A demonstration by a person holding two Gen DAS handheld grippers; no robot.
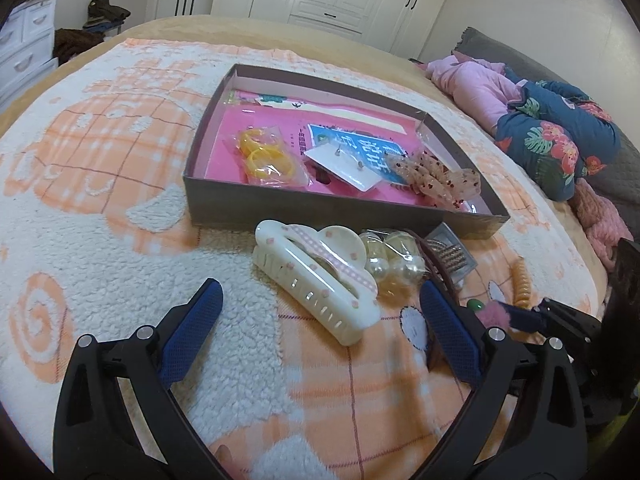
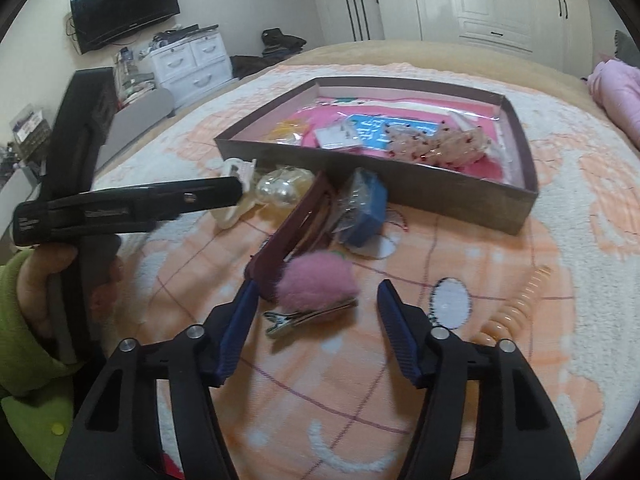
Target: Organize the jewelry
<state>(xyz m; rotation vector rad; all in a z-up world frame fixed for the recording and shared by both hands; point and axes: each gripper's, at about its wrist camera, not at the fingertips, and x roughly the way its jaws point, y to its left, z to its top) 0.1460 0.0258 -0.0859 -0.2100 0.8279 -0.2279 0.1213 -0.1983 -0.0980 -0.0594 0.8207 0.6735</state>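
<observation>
Blanket (image 1: 100,240), box (image 1: 320,208), unreadable blue label (image 1: 360,148)

Both grippers, the left gripper (image 1: 316,308) and the right gripper (image 2: 316,304), have black plastic arms, silver round screws at the joints and textured blue finger pads (image 2: 236,330). A bare hand (image 2: 44,280) shows from a lime-green sleeve (image 2: 28,364).

My left camera looks low over the peach-and-white fleece blanket (image 1: 100,208) toward the shallow brown cardboard box (image 1: 320,210) at frame centre. My right camera looks from farther right, close above the blanket; both share that box (image 2: 384,178).
</observation>
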